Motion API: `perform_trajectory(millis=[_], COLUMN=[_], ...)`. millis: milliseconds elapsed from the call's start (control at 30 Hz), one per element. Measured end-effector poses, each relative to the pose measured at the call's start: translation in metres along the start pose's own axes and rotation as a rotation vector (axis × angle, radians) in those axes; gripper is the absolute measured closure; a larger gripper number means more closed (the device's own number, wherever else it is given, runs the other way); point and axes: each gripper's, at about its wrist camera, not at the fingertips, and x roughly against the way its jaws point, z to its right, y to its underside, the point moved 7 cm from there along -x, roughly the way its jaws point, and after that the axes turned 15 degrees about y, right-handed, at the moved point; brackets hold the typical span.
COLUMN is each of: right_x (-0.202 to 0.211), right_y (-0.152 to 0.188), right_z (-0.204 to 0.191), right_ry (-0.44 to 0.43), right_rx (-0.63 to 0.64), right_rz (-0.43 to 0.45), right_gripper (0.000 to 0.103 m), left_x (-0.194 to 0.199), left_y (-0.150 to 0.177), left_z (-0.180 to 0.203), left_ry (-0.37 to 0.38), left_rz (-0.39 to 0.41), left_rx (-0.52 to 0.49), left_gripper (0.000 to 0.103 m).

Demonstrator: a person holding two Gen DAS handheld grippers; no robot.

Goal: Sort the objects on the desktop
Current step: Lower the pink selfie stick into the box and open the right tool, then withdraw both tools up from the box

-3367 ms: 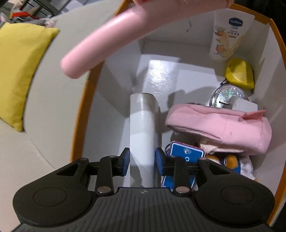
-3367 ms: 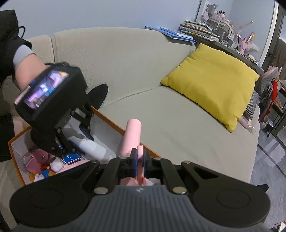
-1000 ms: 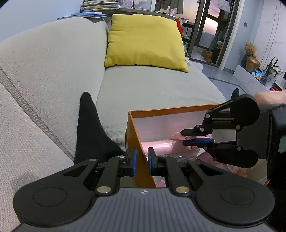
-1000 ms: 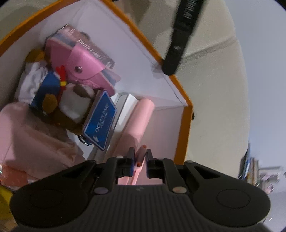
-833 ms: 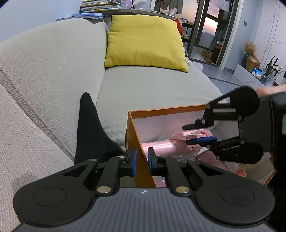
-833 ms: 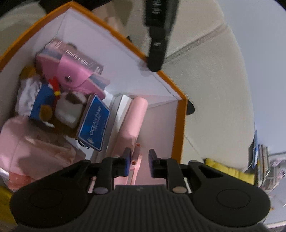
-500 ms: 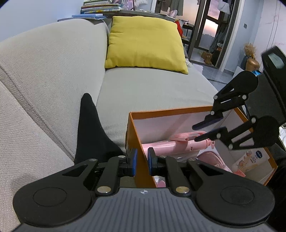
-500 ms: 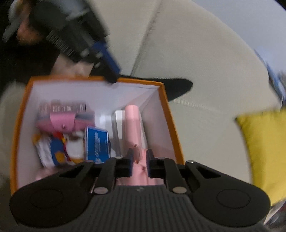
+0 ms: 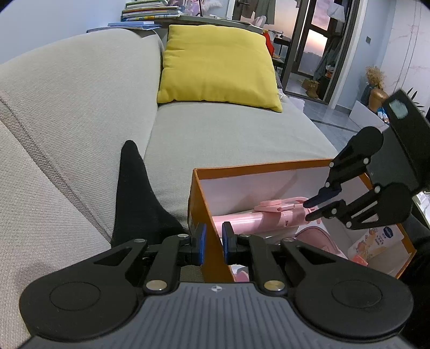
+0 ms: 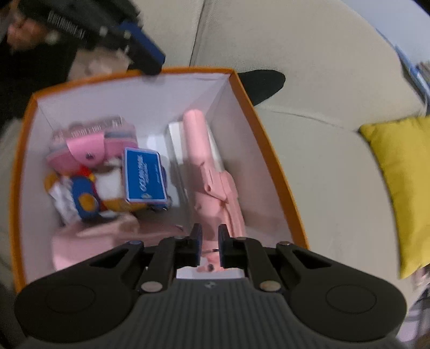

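Observation:
An orange box with white inner walls (image 9: 268,166) (image 10: 271,166) stands on a grey sofa. A pink selfie stick (image 9: 258,218) (image 10: 212,171) lies inside along one wall. My left gripper (image 9: 212,243) is shut on the box's orange wall, one pad on each side. My right gripper (image 10: 207,241) is open and empty, raised above the box over the stick's end; it also shows in the left wrist view (image 9: 315,205). The box also holds a blue card case (image 10: 143,177), a pink pouch (image 10: 88,150), a plush toy (image 10: 80,198) and pink cloth (image 10: 88,239).
A yellow cushion (image 9: 217,64) (image 10: 403,171) lies on the sofa seat beyond the box. A black sock-like cloth (image 9: 134,198) (image 10: 262,83) lies beside the box. A cream tube (image 9: 376,241) stands in the box's far corner. Books (image 9: 150,10) lie behind the sofa.
My right gripper opened, let the pink selfie stick go into the box, and lifted up and back. My left gripper stayed clamped on the box wall.

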Motion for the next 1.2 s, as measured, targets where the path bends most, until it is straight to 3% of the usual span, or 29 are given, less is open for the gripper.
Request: perform_trajectory(millis=[267, 467, 633, 967, 1200], right_x=[-0.006, -0.011, -0.013, -0.003, 0.032], right_y=[0.006, 0.001, -0.006, -0.011, -0.020], right_z=[-0.017, -0.018, -0.019, -0.015, -0.006], right_ry=[0.127, 0.156, 0.162, 0.159, 0.142], right_rx=[0.246, 0.269, 0.250, 0.198, 0.005], right_rz=[0.059, 0.091, 0.110, 0.098, 0.079], right_gripper=[0.087, 0.085, 0.090, 0.090, 0.090], left_x=[0.001, 0.001, 0.002, 0.008, 0.021], left_y=[0.001, 0.001, 0.000, -0.005, -0.009], left_z=[0.001, 0.001, 0.001, 0.010, 0.039], left_ry=[-0.003, -0.004, -0.002, 0.025, 0.027], left_rz=[-0.002, 0.000, 0.005, 0.033, 0.054], left_rx=[-0.001, -0.003, -0.004, -0.008, -0.032], left_gripper=[0.090, 0.090, 0.090, 0.090, 0.085])
